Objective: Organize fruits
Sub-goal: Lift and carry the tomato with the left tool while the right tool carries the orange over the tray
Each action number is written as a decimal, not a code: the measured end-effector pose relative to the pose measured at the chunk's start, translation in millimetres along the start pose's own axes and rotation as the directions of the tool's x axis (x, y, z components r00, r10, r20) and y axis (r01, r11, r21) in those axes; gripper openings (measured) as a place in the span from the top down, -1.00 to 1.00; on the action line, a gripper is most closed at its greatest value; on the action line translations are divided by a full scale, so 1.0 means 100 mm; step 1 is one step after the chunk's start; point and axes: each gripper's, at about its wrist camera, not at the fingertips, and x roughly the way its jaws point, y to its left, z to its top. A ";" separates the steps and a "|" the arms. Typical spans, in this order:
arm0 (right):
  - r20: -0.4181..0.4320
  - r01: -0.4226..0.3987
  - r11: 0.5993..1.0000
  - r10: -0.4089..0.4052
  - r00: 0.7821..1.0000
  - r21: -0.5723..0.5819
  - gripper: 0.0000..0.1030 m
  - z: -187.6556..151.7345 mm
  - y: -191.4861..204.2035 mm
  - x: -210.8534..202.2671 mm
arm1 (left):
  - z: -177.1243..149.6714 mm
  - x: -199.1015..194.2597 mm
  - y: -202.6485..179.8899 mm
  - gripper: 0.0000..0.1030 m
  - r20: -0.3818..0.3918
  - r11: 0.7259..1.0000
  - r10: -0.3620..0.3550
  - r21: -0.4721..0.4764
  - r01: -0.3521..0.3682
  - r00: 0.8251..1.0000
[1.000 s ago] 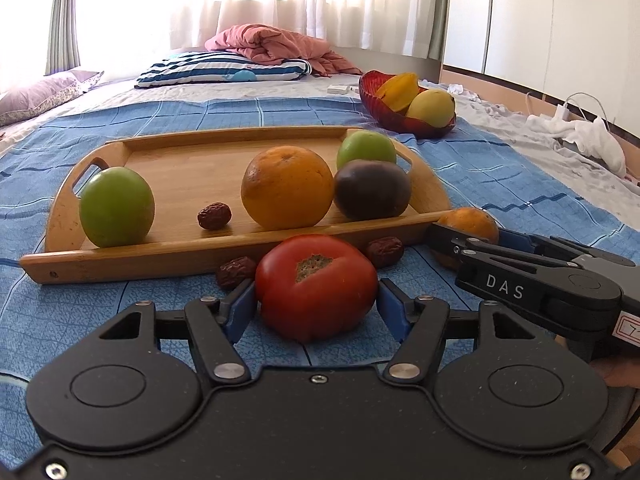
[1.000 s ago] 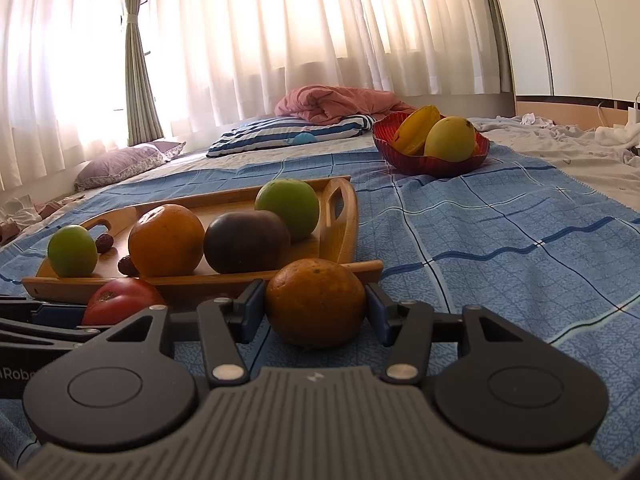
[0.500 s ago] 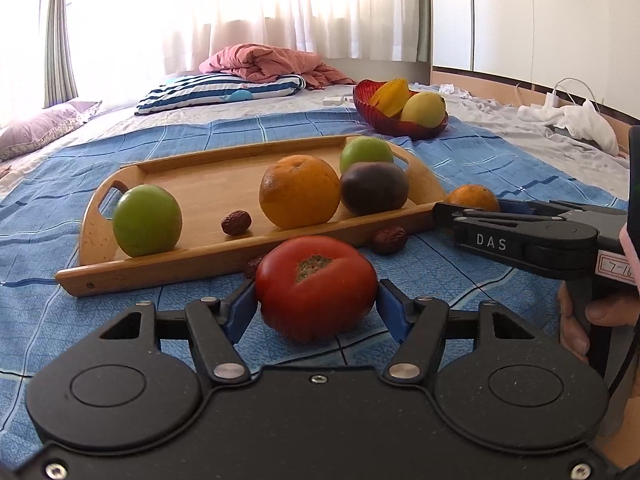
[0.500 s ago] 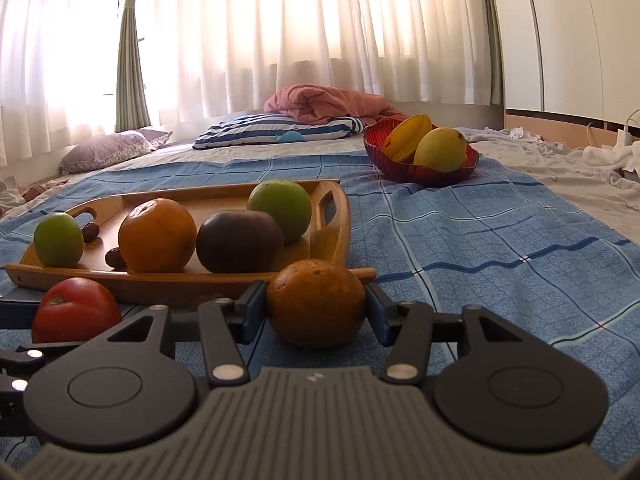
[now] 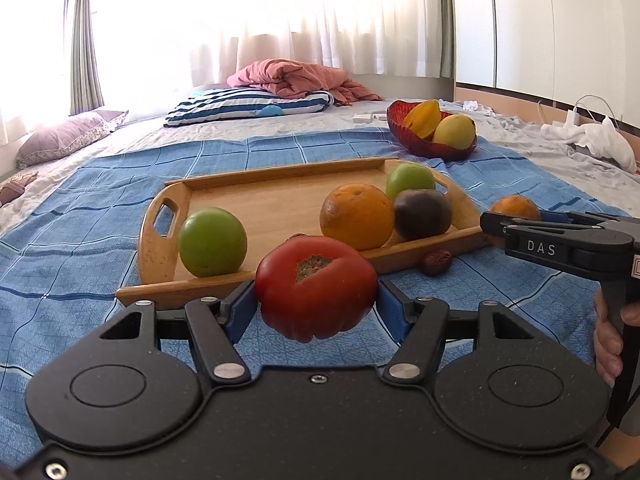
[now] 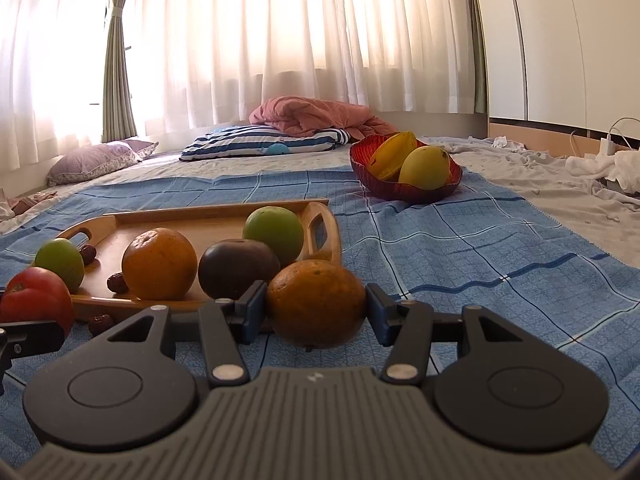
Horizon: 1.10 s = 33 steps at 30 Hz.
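The ribbed red tomato [image 5: 316, 294] is clamped between the blue pads of the left gripper [image 5: 317, 308], clear of the blue checked blanket [image 5: 100, 216], evidently for carrying. The right gripper [image 6: 316, 310] likewise grips a round orange citrus fruit [image 6: 316, 304] just before the rectangular wooden handled tray [image 5: 256, 200]. That tray holds two green fruits, one orange, one dark purple fruit and small dates. A red glass bowl [image 6: 404, 192] beyond contains yellow fruit.

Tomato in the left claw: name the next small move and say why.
Probably carry the tomato forward over the wooden tray's near rim and lower it onto the bare wood. The left claw holds it clear of the blue cloth, just short of that rim.
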 end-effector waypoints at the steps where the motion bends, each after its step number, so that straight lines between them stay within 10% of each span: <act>1: -0.001 -0.003 1.000 0.003 1.000 -0.001 -0.10 0.00 0.02 -0.02 | 0.01 0.01 0.03 -0.22 -0.002 1.000 0.000 -0.007 0.000 1.000; 33: -0.007 -0.106 0.993 0.106 0.994 -0.056 -0.10 0.67 0.47 0.21 | 0.71 0.20 0.90 -0.22 0.056 0.992 0.052 -0.119 -0.045 0.997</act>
